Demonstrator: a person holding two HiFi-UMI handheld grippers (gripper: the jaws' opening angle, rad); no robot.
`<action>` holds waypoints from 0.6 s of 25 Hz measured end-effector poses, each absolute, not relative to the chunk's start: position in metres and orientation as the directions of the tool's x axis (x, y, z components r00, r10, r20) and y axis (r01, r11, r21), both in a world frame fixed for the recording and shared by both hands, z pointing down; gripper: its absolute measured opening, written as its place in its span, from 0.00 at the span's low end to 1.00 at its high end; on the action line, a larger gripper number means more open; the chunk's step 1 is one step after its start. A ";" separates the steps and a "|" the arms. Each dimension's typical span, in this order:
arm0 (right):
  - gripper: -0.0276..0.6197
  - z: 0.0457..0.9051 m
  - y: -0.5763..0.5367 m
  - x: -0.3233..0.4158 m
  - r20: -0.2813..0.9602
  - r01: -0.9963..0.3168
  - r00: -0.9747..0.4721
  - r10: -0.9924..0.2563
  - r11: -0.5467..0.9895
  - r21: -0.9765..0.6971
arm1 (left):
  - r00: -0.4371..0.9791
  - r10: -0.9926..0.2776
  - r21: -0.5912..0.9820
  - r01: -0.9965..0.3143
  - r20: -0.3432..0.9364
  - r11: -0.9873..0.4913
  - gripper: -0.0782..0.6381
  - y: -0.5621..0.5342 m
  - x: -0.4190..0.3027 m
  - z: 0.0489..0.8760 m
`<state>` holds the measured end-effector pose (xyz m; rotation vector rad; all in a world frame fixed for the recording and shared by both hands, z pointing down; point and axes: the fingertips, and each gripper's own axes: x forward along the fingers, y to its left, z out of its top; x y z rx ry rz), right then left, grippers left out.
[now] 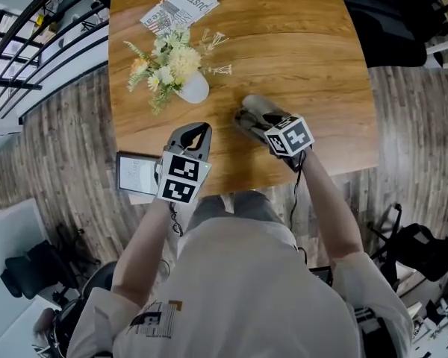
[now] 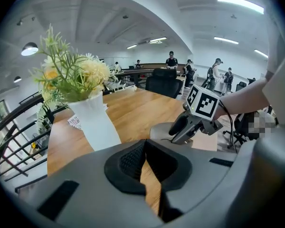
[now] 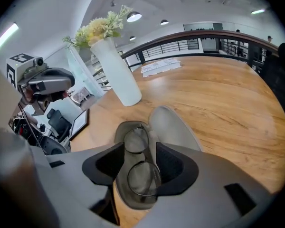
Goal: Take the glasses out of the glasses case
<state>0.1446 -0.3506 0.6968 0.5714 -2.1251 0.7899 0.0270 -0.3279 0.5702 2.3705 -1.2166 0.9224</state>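
Note:
A grey glasses case (image 3: 133,129) lies open on the wooden table (image 1: 306,43), its lid (image 3: 173,125) folded out to the right. Thin-rimmed glasses (image 3: 141,172) rest in its tray. My right gripper (image 3: 140,151) is open, and its jaws stand on either side of the glasses, just above them. In the head view the right gripper (image 1: 255,121) hovers over the case (image 1: 257,104) near the table's front edge. My left gripper (image 1: 198,133) is shut on nothing, to the left of the case. In its own view the left gripper (image 2: 143,144) points past the case (image 2: 161,129).
A white vase (image 1: 193,88) of pale flowers stands just behind my left gripper, close to the case. A folded newspaper (image 1: 181,6) lies at the table's far edge. A tablet-like slab (image 1: 138,174) sits below the table's front left edge. Railings run along the left.

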 end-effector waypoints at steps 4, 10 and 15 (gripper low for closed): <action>0.38 0.712 -0.350 0.141 0.822 -0.599 -0.562 -0.095 0.732 -0.326 | 0.428 -0.601 -0.002 -0.814 0.675 -0.581 0.13 -0.325 0.022 0.570; 0.38 0.724 -0.329 0.132 0.843 -0.545 -0.538 -0.014 0.769 -0.336 | 0.427 -0.588 0.011 -0.815 0.688 -0.579 0.13 -0.315 0.014 0.577; 0.30 0.731 -0.310 0.125 0.867 -0.506 -0.498 0.035 0.800 -0.323 | 0.432 -0.575 0.020 -0.811 0.695 -0.585 0.13 -0.309 0.012 0.581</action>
